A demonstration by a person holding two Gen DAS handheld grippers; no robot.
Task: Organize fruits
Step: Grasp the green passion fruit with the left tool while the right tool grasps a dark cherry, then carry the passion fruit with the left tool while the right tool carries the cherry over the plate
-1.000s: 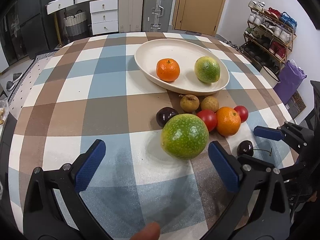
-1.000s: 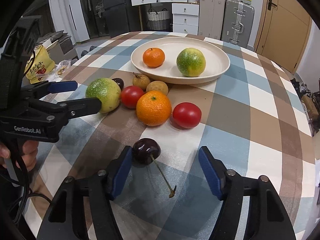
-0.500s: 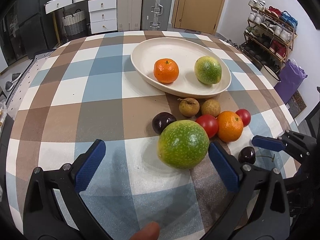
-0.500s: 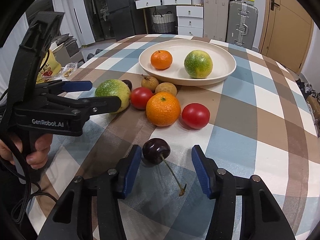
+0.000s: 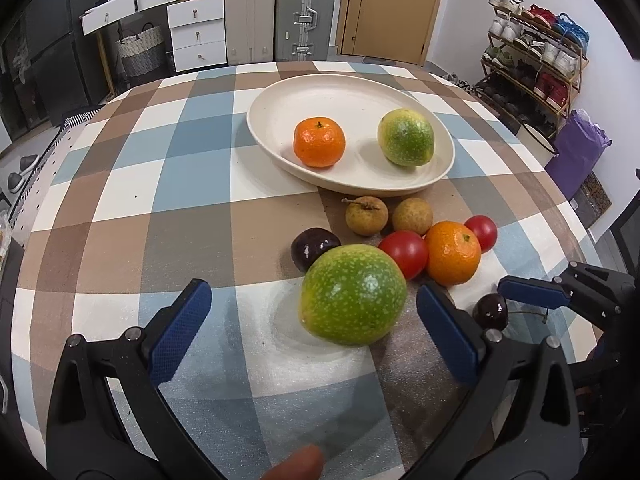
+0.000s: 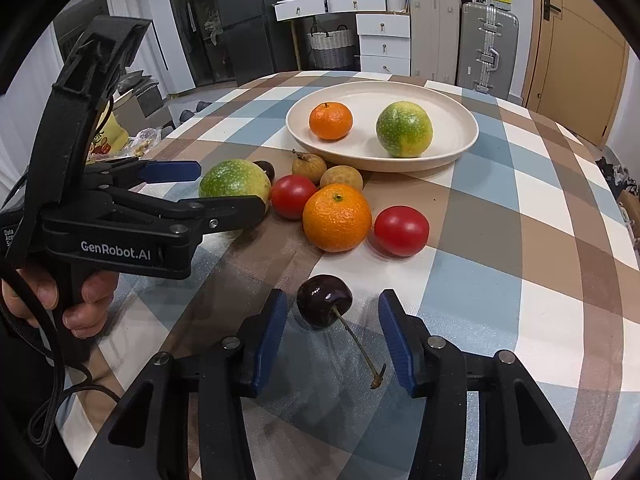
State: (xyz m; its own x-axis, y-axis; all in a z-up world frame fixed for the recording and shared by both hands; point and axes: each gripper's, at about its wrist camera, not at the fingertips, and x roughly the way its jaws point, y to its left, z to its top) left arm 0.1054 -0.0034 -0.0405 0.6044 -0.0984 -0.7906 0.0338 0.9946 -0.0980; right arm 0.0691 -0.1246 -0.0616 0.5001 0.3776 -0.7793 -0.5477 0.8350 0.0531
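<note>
A cream plate [image 5: 280, 92] [image 6: 460, 120] holds a mandarin [image 5: 319, 142] and a green citrus [image 5: 406, 137]. In front of it lie two longans [image 5: 366, 216], a dark plum [image 5: 314, 247], two tomatoes [image 5: 404, 253], an orange [image 5: 453, 253] [image 6: 337, 217], a big green citrus [image 5: 352, 294] [image 6: 234, 180] and a dark cherry [image 6: 324, 300] [image 5: 490, 311]. My left gripper [image 5: 312, 326] is open around the big green citrus, pads apart from it. My right gripper [image 6: 332, 328] is open around the cherry, jaws narrowed, not touching.
The round table has a checked cloth [image 5: 160, 184]. Its right edge drops off toward a shoe rack [image 5: 536, 60] and a purple bag [image 5: 576, 152]. Drawers and suitcases [image 5: 280, 12] stand behind. A snack bag [image 6: 108, 136] lies off the left edge.
My left gripper moved forward so the green citrus sits deeper between its jaws. My right gripper closed in around the cherry, its jaws narrower than before.
</note>
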